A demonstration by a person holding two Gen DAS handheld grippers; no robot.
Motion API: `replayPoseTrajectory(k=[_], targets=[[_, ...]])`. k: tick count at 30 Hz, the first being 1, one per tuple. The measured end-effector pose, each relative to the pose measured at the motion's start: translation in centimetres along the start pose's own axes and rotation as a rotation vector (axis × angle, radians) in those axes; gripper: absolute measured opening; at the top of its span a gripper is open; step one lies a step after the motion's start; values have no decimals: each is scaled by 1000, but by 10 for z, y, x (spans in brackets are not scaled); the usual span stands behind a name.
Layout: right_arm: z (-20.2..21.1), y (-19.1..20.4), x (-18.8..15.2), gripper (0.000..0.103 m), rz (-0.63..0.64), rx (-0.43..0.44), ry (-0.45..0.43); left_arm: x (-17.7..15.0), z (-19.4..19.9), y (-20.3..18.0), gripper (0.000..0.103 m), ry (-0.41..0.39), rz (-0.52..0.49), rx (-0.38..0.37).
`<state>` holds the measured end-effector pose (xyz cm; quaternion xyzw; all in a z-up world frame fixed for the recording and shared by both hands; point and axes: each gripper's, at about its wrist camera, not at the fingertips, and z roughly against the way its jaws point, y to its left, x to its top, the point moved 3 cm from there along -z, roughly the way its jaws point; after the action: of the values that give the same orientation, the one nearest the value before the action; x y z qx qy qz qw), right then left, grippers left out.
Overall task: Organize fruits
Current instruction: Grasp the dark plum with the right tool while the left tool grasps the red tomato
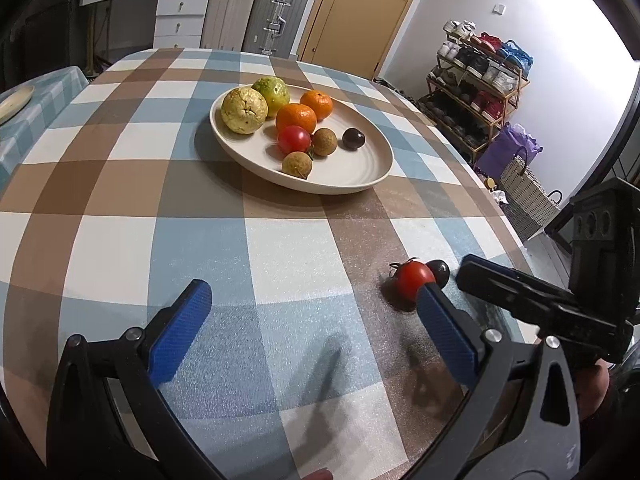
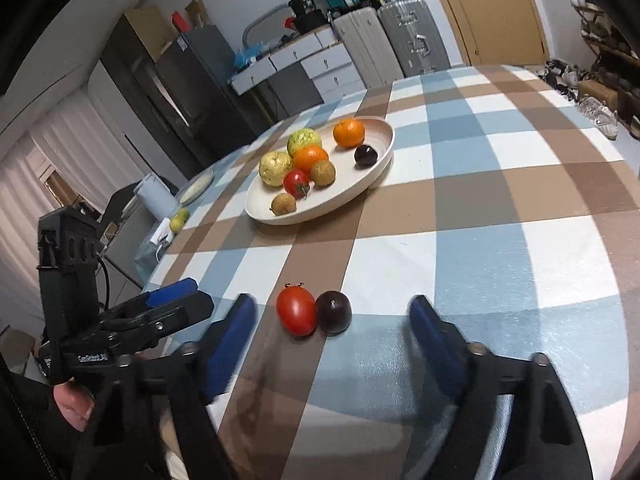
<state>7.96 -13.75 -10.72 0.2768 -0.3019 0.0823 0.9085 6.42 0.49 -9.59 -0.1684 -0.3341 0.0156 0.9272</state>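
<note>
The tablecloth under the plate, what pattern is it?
The tablecloth is a large check of brown, light blue and white squares, clearest in the left wrist view.

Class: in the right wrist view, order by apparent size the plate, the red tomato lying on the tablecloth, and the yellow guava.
1. Plate
2. Tomato, probably enlarged by nearness
3. Yellow guava, only slightly smaller-looking

A home: shoe rack [image 1: 476,92], suitcases [image 1: 256,12], checked tablecloth [image 1: 120,184].

Dark fruit [image 1: 439,271] half behind tomato [image 1: 414,280]
</note>
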Motion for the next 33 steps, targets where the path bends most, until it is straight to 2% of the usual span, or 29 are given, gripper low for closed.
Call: replayPoseTrajectory(k=[3, 11, 14, 18, 33], targets=[[-4, -1, 2, 56, -18, 16, 11, 1, -2, 1, 102, 7, 5, -10], [-17, -6, 1, 36, -53, 10, 52, 4, -7, -3, 102, 21, -4, -30], [-18, -4, 0, 23, -44, 20, 60, 5, -10, -5, 102, 25, -7, -31], [-17, 0, -1, 22, -18, 30, 60, 5, -15, -7, 102, 43, -9, -35], [2, -13, 2, 21, -63, 52, -7, 2, -16, -19, 102, 58, -47, -23]])
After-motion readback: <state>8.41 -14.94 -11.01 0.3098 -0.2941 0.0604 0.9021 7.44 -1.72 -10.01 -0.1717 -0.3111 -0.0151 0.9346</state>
